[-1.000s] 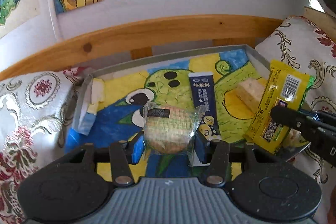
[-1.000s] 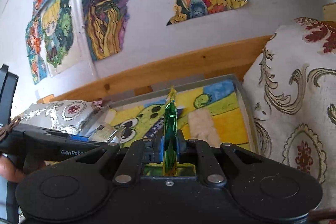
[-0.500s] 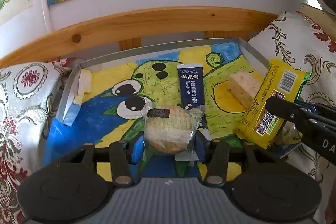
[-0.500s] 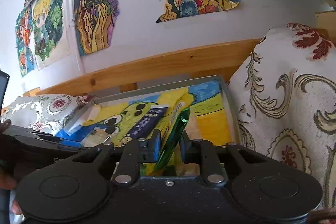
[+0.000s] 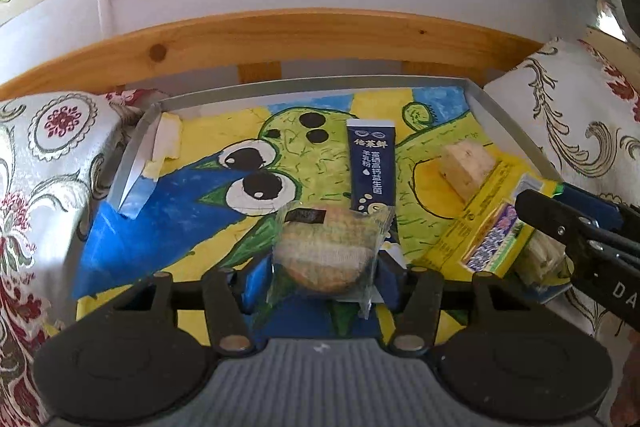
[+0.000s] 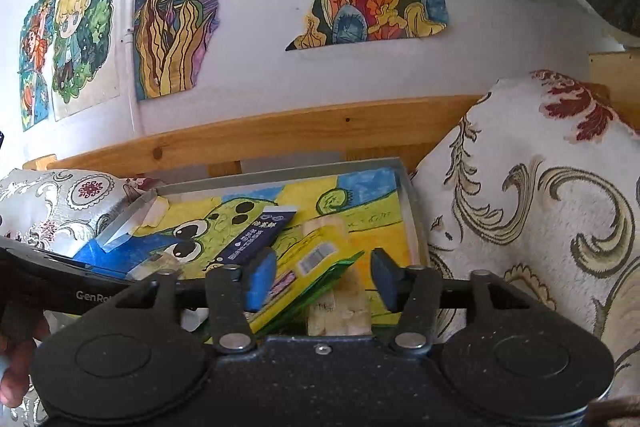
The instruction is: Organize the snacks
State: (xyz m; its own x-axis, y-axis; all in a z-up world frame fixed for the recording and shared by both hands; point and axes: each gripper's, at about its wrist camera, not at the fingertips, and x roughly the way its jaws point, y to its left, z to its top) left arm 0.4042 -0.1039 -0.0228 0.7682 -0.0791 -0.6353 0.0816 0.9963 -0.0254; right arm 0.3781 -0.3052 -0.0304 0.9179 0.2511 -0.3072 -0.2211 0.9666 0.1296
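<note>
Right tool (image 6: 320,281) is spreading apart, dropping the yellow packet (image 6: 298,281) into the tray (image 6: 280,169); left tool (image 5: 324,277) is staying clamped on the wrapped cake (image 5: 326,253), likely next in.

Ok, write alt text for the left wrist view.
The left claw grips a clear-wrapped round pastry above a shallow tray lined with a cartoon drawing. On the tray lie a dark blue sachet and a yellow packet, beside the right claw's black fingers.
</note>
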